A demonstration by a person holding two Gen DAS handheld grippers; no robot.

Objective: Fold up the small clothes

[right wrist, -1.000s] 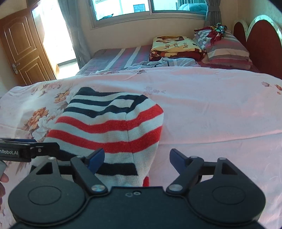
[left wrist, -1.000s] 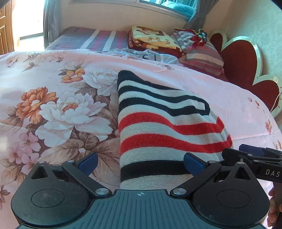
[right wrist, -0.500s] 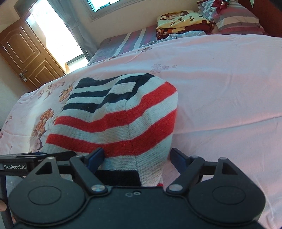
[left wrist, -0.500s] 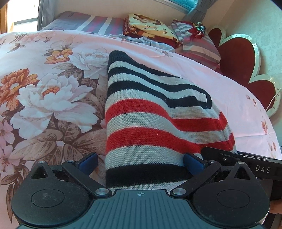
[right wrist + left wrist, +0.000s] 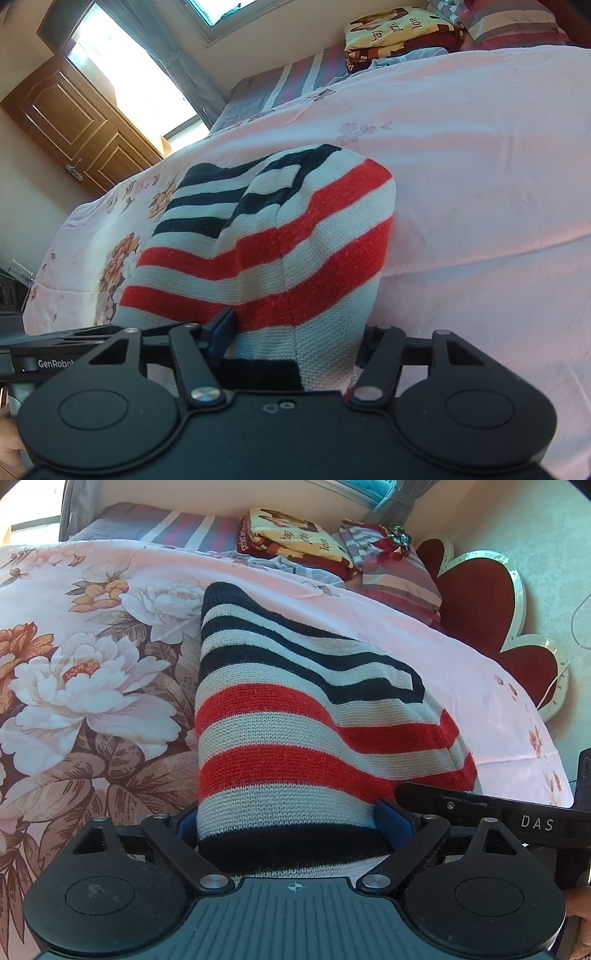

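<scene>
Bright daylight, both views sharp. Right wrist view: doorway (image 5: 122,74) blown out white, strong glare. Bed (image 5: 480,147) cover evenly lit with a pinkish cast. Heavy fisheye bending at the edges, dark vignette in the corners. Gripper bodies near the lens dark, low detail.
</scene>
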